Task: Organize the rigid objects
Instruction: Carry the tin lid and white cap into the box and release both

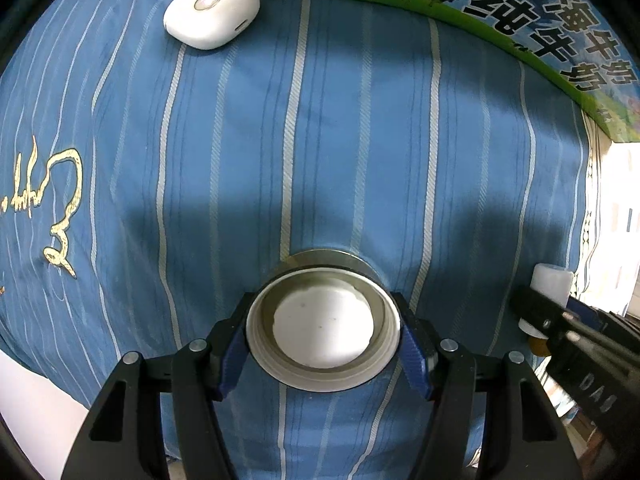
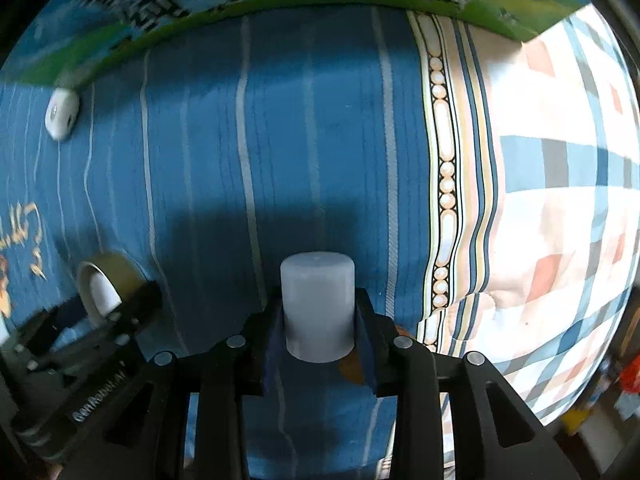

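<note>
A roll of clear tape [image 1: 323,276] with a white core stands on the blue striped cloth, seen from above. My left gripper [image 1: 323,322] points straight down and is shut on it, a blue pad on each side of the roll. In the right wrist view, my right gripper [image 2: 318,320] is shut on a white cylinder [image 2: 318,304], which stands upright between the pads. The left gripper and its tape roll [image 2: 100,284] show at the left of that view. The right gripper's fingers [image 1: 560,320] and the cylinder [image 1: 552,284] show at the right edge of the left wrist view.
A white rounded device [image 1: 212,12] lies on the blue striped cloth [image 1: 320,140] against a green and blue milk carton box [image 1: 520,20] along the far side. To the right, a checked quilt [image 2: 560,200] meets the striped cloth at a patterned border.
</note>
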